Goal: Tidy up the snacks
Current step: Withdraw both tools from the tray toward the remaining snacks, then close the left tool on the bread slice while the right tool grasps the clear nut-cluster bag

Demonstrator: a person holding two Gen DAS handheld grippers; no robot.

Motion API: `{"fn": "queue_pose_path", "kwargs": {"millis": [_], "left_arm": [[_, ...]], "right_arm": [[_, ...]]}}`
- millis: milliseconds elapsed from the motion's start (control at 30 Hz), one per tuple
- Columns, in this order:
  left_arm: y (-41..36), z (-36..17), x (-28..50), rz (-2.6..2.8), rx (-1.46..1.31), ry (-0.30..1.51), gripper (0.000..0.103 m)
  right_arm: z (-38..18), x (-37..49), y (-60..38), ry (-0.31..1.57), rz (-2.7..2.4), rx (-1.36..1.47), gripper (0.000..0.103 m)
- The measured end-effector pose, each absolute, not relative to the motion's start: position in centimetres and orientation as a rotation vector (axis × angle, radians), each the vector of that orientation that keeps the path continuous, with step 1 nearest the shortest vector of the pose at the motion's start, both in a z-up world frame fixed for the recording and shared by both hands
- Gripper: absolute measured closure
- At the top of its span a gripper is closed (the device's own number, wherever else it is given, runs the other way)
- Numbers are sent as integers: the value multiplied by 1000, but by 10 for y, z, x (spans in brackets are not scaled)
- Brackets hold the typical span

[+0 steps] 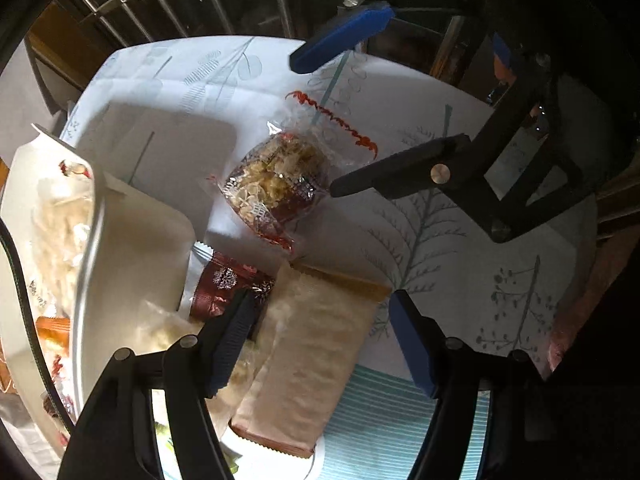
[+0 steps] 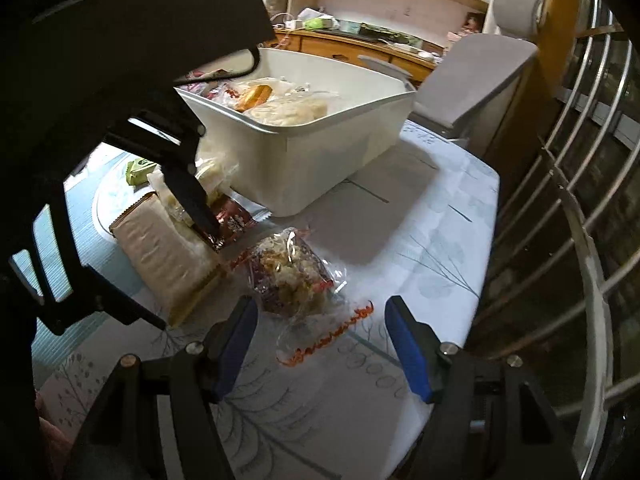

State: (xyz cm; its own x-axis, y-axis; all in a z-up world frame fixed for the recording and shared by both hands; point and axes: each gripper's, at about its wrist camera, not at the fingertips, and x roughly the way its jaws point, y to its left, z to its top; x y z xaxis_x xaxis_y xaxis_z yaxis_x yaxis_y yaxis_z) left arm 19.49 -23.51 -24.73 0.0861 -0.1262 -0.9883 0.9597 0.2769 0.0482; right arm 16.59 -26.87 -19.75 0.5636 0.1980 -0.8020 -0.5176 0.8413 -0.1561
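Note:
A beige snack packet (image 1: 316, 360) (image 2: 160, 252) lies flat on the tree-print tablecloth (image 1: 440, 240). My left gripper (image 1: 322, 344) (image 2: 186, 280) points down over it, open, one finger on each side. Its left finger (image 1: 232, 340) rests by a red snowflake packet (image 1: 228, 284) (image 2: 234, 220). A clear bag of pale puffed snacks (image 1: 276, 176) (image 2: 292, 276) lies beside these. My right gripper (image 2: 322, 346) (image 1: 316, 124) is open, and the bag's red-printed end lies between its fingers without touching the pads. The white bin (image 1: 132, 240) (image 2: 304, 152) holds several snack packs.
A small green packet (image 2: 140, 170) and more pale bags sit behind the beige packet. A grey chair (image 2: 480, 80) stands past the bin. A metal railing (image 2: 580, 208) runs along the table's right edge. A teal striped mat (image 1: 400, 432) lies under the packet's near end.

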Motion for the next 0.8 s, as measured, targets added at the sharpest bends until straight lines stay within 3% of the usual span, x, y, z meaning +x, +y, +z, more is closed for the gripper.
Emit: {"fn": "queue_pose_path", "kwargs": {"millis": [367, 800], "left_arm": [[-238, -256, 199, -1111, 896, 1163, 34], [-222, -252, 202, -1130, 865, 1137, 43]], "right_arm": [[-209, 180, -263, 880, 559, -405, 36], [-225, 198, -266, 926, 636, -394, 37]]}}
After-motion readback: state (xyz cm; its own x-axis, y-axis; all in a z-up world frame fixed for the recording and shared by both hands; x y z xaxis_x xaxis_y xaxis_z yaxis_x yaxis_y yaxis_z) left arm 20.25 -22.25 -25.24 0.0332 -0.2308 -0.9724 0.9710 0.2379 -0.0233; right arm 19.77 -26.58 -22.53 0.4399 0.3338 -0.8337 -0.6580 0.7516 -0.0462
